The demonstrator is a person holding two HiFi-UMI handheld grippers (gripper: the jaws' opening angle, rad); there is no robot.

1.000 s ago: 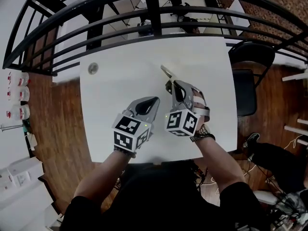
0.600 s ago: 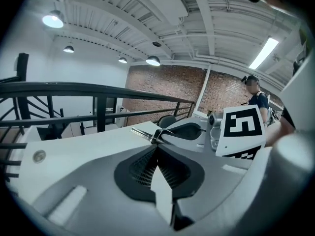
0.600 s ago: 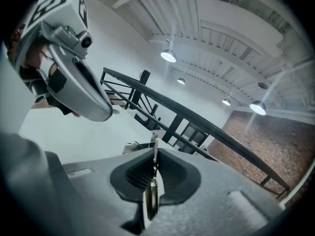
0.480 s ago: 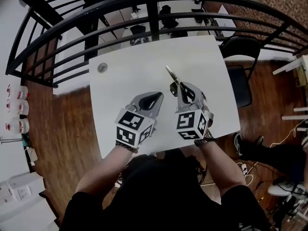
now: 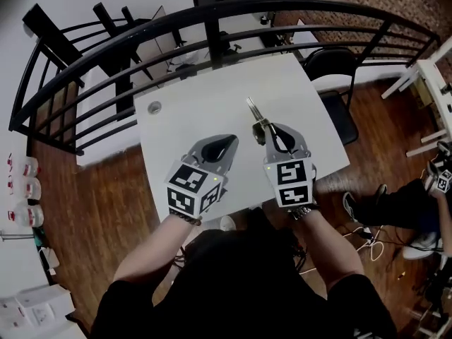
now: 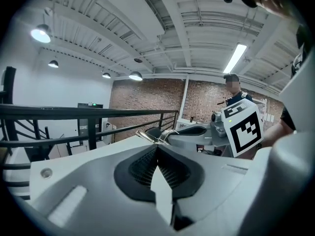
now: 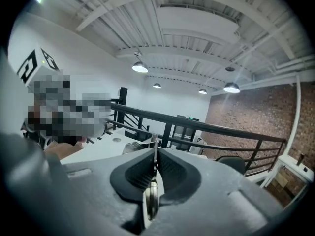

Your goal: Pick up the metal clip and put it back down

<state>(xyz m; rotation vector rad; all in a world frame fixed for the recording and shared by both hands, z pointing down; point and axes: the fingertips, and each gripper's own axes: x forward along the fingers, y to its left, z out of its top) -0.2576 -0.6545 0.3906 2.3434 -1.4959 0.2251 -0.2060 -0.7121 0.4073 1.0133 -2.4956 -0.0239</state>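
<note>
Gripping the thin silvery metal clip (image 7: 154, 157) edge-on, my right gripper (image 7: 155, 150) had its jaws clamped tight on it. Just beside it, my left gripper (image 6: 158, 147) was closed on nothing. Best move, I reckoned: hold pressure, lower it level onto a bare patch of the white table (image 5: 191, 111), release only at contact. The clip looked slim and shiny, flat blades poking forward past the jaw tips, a loop at the back. It appeared clear of the tabletop.
</note>
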